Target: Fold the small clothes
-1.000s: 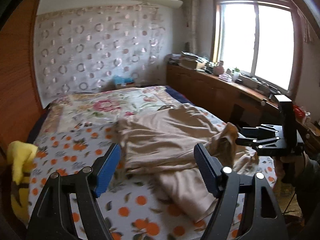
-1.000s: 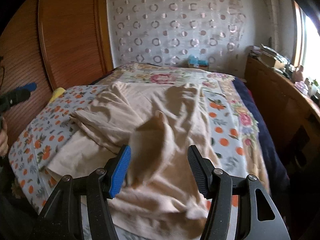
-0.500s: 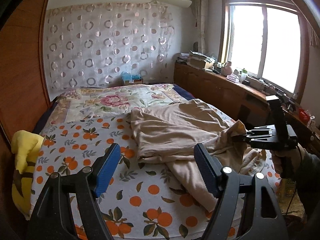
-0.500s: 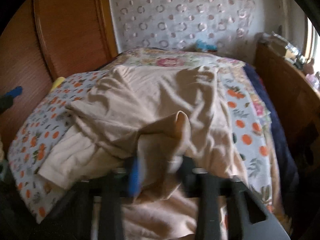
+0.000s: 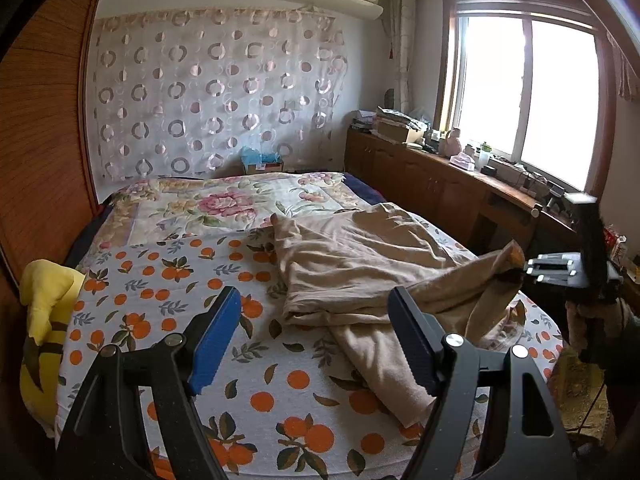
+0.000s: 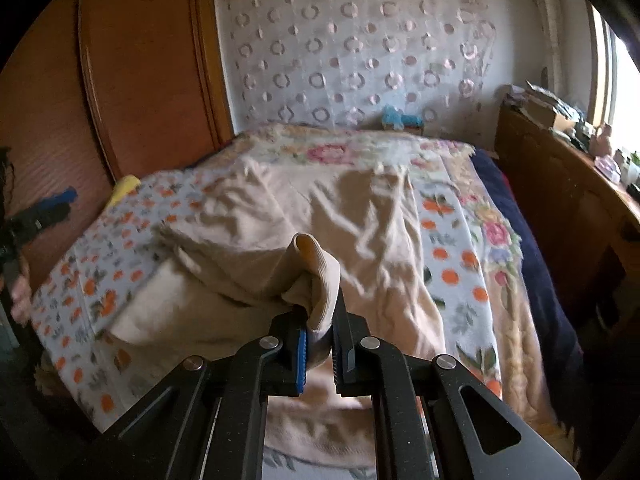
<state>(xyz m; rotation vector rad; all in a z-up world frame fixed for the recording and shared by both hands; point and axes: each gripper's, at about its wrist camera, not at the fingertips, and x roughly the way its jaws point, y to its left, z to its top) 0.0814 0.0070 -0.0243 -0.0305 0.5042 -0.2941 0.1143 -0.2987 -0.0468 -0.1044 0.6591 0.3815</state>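
A beige garment [image 5: 360,264] lies crumpled on the bed's orange-print cover [image 5: 168,280]; it also fills the middle of the right wrist view [image 6: 320,208]. My right gripper [image 6: 320,344] is shut on a ribbed hem of the garment and lifts that edge off the bed; in the left wrist view it shows at the right [image 5: 516,272], pinching the cloth. My left gripper [image 5: 316,332] is open and empty, hovering above the bed's near left part, short of the garment; it shows at the far left of the right wrist view [image 6: 44,212].
A yellow plush toy [image 5: 44,312] lies at the bed's left edge by the wooden wardrobe [image 5: 40,140]. A wooden cabinet [image 5: 440,188] with clutter runs along the right under the window. A floral quilt [image 5: 224,204] covers the far bed.
My right gripper closed on the garment's hem and lifted it toward the bed's right edge. My left gripper drew back and up, staying open.
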